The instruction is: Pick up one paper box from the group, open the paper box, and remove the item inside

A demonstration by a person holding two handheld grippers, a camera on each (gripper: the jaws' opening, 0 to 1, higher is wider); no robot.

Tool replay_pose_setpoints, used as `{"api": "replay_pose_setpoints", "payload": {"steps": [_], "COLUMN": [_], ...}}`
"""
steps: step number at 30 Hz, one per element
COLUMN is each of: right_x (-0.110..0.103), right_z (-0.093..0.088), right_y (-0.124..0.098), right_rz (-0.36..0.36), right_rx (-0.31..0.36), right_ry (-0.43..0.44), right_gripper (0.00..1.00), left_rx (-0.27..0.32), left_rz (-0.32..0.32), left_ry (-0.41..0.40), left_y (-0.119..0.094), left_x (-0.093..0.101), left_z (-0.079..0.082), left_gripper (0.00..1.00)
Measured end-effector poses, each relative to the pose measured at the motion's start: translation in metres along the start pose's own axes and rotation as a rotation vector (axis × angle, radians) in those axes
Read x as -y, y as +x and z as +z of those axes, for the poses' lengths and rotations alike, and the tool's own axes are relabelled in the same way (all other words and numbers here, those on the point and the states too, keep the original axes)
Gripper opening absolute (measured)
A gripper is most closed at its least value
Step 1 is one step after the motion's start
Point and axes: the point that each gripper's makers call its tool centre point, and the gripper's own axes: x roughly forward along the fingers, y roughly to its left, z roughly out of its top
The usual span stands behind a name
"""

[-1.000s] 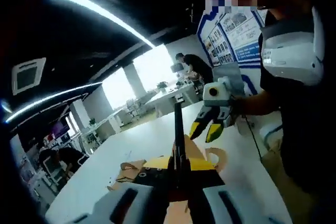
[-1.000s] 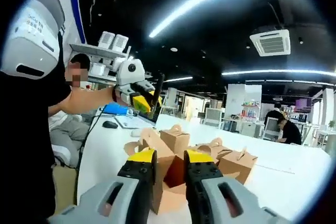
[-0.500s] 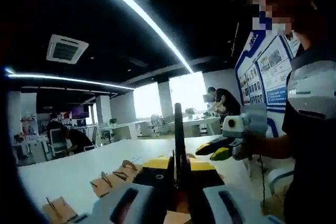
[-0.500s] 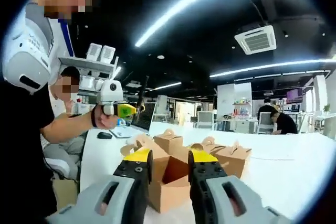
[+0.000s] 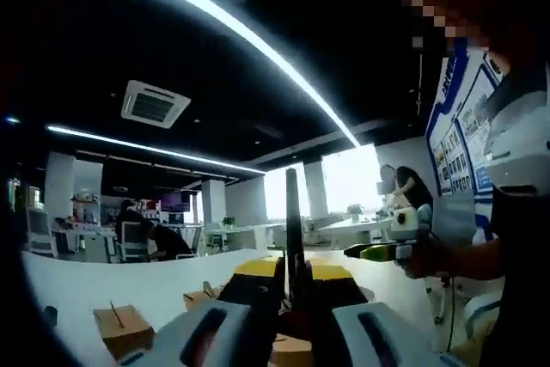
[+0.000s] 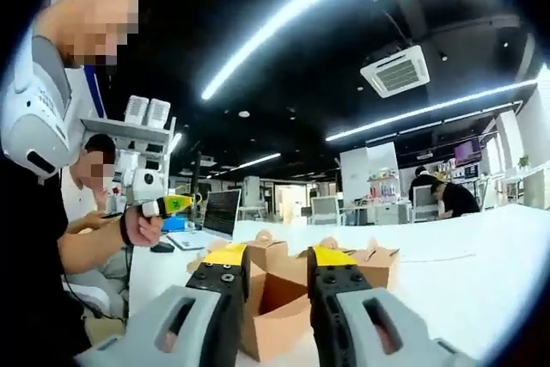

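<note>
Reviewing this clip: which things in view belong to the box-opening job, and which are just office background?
Part of the job:
- open paper box between the right gripper jaws
- closed paper boxes behind it
- left gripper, shut on a thin dark item

Background:
- laptop
- ceiling air vent
- white table

Four paper boxes (image 6: 275,302); two tongs (image 6: 273,257).

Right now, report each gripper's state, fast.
Left gripper: shut on a thin dark upright item.
Right gripper: open, jaws apart in front of an opened paper box, holding nothing.
</note>
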Motion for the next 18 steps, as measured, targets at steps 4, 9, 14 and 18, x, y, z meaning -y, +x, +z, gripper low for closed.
{"api": "replay_pose_setpoints", "payload": {"steps": [4, 9, 14, 18], "right_x": [-0.004, -0.003, -0.002, -0.004], "right_z": [-0.006, -0.005, -0.005, -0.006], "right_y": [-0.002, -0.006, -0.008, -0.009], "right_rz": [0.000, -0.016, -0.024, -0.027], "right_rx": [-0.020, -0.022, -0.036, -0.042], "right_ry": [0.000, 0.003, -0.002, -0.013], "right_gripper": [0.27, 0.27, 0.27, 0.27], "left_rx": [0.054, 0.030, 0.003, -0.055], "left_rz": [0.008, 0.008, -0.006, -0.034], "left_ry": [-0.044, -0.027, 0.029, 0.123], "left_y": [-0.011, -0.015, -0.019, -0.023], "left_x": [0.003, 0.008, 0.012, 0.023], "left_z": [0.003, -0.004, -0.003, -0.007], "left_gripper": [0.13, 0.13, 0.13, 0.13]}}
